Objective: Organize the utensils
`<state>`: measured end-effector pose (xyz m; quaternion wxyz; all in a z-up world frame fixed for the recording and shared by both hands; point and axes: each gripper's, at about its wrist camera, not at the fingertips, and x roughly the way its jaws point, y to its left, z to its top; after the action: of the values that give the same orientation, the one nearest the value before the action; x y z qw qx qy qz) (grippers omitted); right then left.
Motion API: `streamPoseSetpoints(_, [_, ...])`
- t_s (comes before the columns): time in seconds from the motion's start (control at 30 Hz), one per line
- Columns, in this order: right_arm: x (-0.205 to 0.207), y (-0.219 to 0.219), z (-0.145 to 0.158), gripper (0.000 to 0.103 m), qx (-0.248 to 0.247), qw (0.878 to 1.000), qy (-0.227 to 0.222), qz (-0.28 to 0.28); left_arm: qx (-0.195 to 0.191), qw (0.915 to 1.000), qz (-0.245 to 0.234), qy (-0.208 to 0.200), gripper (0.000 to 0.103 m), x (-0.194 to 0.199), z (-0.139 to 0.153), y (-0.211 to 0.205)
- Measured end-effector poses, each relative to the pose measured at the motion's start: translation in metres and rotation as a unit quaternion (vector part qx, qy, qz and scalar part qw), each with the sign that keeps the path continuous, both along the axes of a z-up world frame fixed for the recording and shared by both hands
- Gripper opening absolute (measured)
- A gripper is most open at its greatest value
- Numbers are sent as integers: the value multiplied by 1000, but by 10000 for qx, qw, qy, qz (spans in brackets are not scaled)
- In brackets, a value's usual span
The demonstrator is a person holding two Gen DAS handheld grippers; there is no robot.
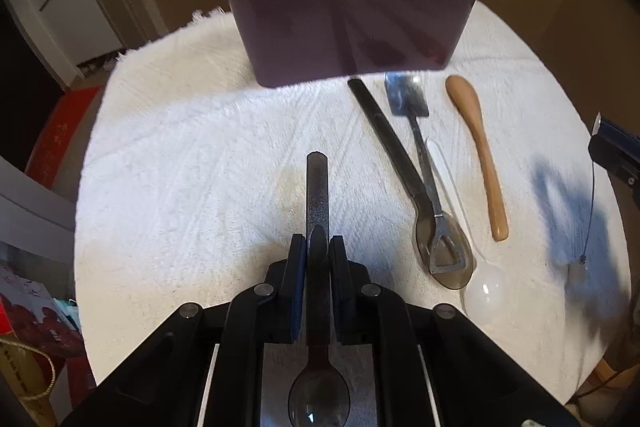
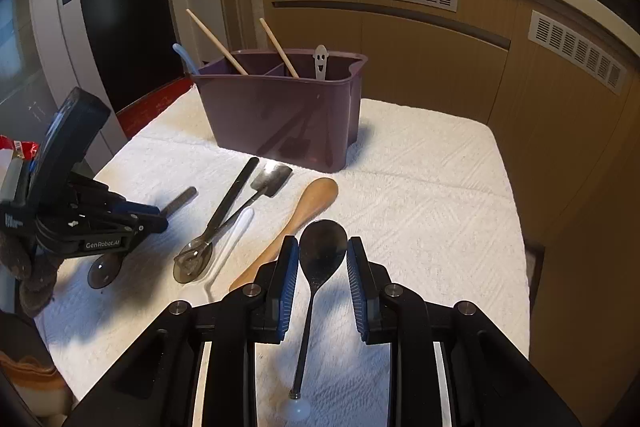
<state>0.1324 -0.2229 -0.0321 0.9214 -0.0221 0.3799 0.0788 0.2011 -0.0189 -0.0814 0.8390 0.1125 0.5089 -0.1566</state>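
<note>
Utensil caddy (image 2: 280,115) on white towel (image 2: 420,219); contents partly hidden by tinted walls.

Caddy holds two wooden sticks (image 2: 218,41), a blue handle (image 2: 185,58) and a smiley-faced metal handle (image 2: 320,61); lower ends obscured. Left gripper (image 1: 318,253) clamped on smoky plastic spoon (image 1: 318,187), bowl cut off. Right gripper (image 2: 323,259) part-open around metal spoon (image 2: 322,251); pad contact unclear. Loose utensils lie beside the caddy.

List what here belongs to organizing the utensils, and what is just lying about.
Job: purple caddy; smoky spoon in left gripper; metal spoon in right gripper; loose on the towel: second smoky spoon, metal spatula, white spoon, wooden spoon.
Lying about: red packet; bags beside the table.
</note>
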Motion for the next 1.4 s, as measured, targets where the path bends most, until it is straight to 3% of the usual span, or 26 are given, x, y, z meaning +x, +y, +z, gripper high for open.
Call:
streamPoseSetpoints(0.17, [-9, 6, 16, 25, -101, 9998, -156, 67, -804, 9925, 144, -909, 10, -34, 53, 12])
streamPoseSetpoints(0.3, [-14, 12, 46, 24, -118, 9989, -434, 141, -1128, 9811, 132, -1567, 10, -37, 104, 15])
streamPoseSetpoints(0.33, [-13, 13, 55, 6, -106, 9984, -525, 175, -1202, 9781, 114, -1694, 10, -38, 115, 15])
streamPoseSetpoints(0.37, [-11, 14, 66, 3, -112, 9980, -601, 185, -1286, 9744, 95, -1843, 10, -35, 128, 15])
streamPoseSetpoints(0.5, [-2, 17, 113, 3, -243, 9936, -1083, 190, -1512, 9600, 170, -2352, 10, -19, 171, 14])
streamPoseSetpoints(0.6, [8, 21, 132, 3, -341, 9918, -1193, 293, -1694, 9546, 215, -2440, 10, -10, 181, 22])
streamPoseSetpoints(0.73, [28, 25, 114, 3, -257, 9959, -679, 534, -1693, 9573, 269, -2327, 10, -7, 169, 28])
streamPoseSetpoints(0.9, [48, 49, 51, 11, -94, 9919, 104, 1264, -1601, 9694, 430, -1812, 10, -9, 133, 43])
streamPoseSetpoints(0.97, [57, 62, 25, 19, -226, 9888, 376, 1426, -1577, 9730, 525, -1601, 10, -9, 114, 51])
streamPoseSetpoints(1.17, [81, 105, -26, 21, -1146, 9748, 538, 1835, -1673, 9754, 823, -1179, 10, -8, 78, 80])
streamPoseSetpoints(1.23, [90, 102, -31, 21, -1326, 9744, 527, 1738, -1731, 9744, 899, -1118, 10, -8, 72, 89])
streamPoseSetpoints(1.3, [100, 84, -30, 22, -1092, 9821, 542, 1436, -1795, 9735, 957, -1045, 10, -8, 67, 96])
streamPoseSetpoints(1.4, [107, 43, -27, 44, -528, 9953, 431, 681, -1924, 9723, 951, -926, 10, -5, 60, 99])
